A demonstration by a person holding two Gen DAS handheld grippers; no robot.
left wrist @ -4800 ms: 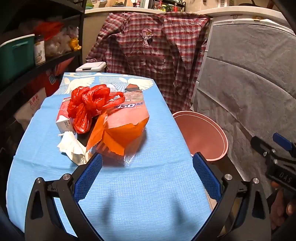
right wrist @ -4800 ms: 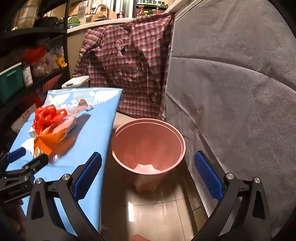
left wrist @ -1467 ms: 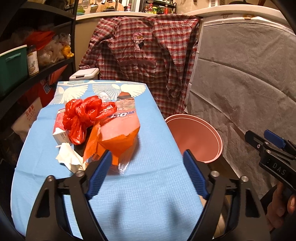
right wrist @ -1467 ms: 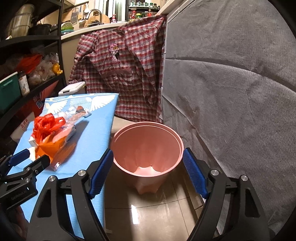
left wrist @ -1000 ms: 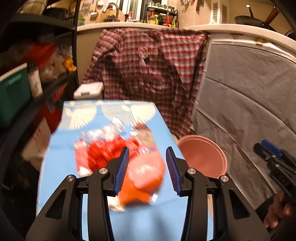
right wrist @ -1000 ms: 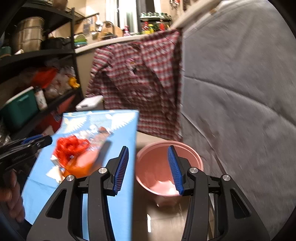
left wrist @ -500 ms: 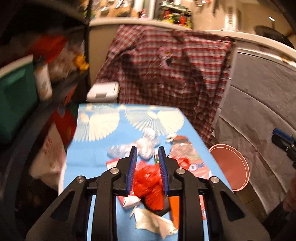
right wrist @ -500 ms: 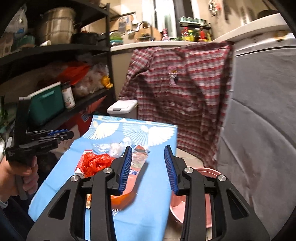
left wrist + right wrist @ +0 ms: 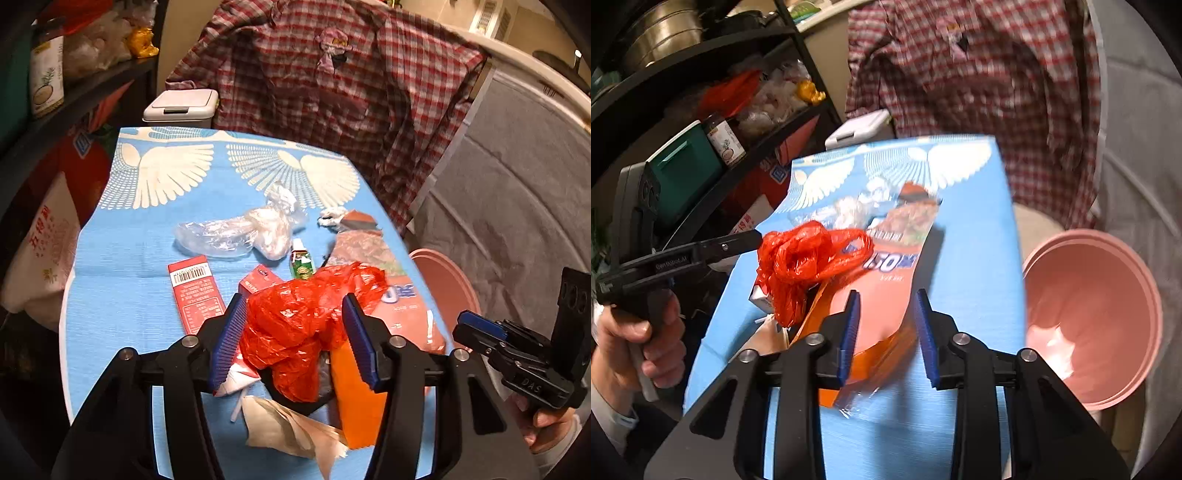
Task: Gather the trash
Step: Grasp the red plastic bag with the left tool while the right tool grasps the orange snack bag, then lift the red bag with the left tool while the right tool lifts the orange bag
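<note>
A crumpled red plastic bag (image 9: pixel 306 325) tops a trash pile on the blue-clothed table (image 9: pixel 129 240). My left gripper (image 9: pixel 295 339) straddles it with jaws opening; the bag sits between the pads, unpressed. From the right wrist view the red bag (image 9: pixel 801 258) shows the left gripper's tip at its left edge. My right gripper (image 9: pixel 886 328) hovers over the orange snack bag (image 9: pixel 882 295), jaws opening slightly, clear of the bag. Red cartons (image 9: pixel 195 291), a clear plastic bag (image 9: pixel 240 232), a small green bottle (image 9: pixel 301 262) and crumpled tissue (image 9: pixel 288 432) lie around. The pink bin (image 9: pixel 1097 317) stands on the floor to the right.
Dark shelves (image 9: pixel 713 122) with jars and boxes line the left side. A white pedal bin (image 9: pixel 181 107) and a hanging plaid shirt (image 9: pixel 332 92) stand behind the table. A grey covered surface (image 9: pixel 517 184) rises at right. A person's hand (image 9: pixel 639 339) holds the left gripper's handle.
Both grippers came forward and down over the trash pile. The right one swung from the pink bin to the table. The left jaws narrowed, then widened around the red bag.
</note>
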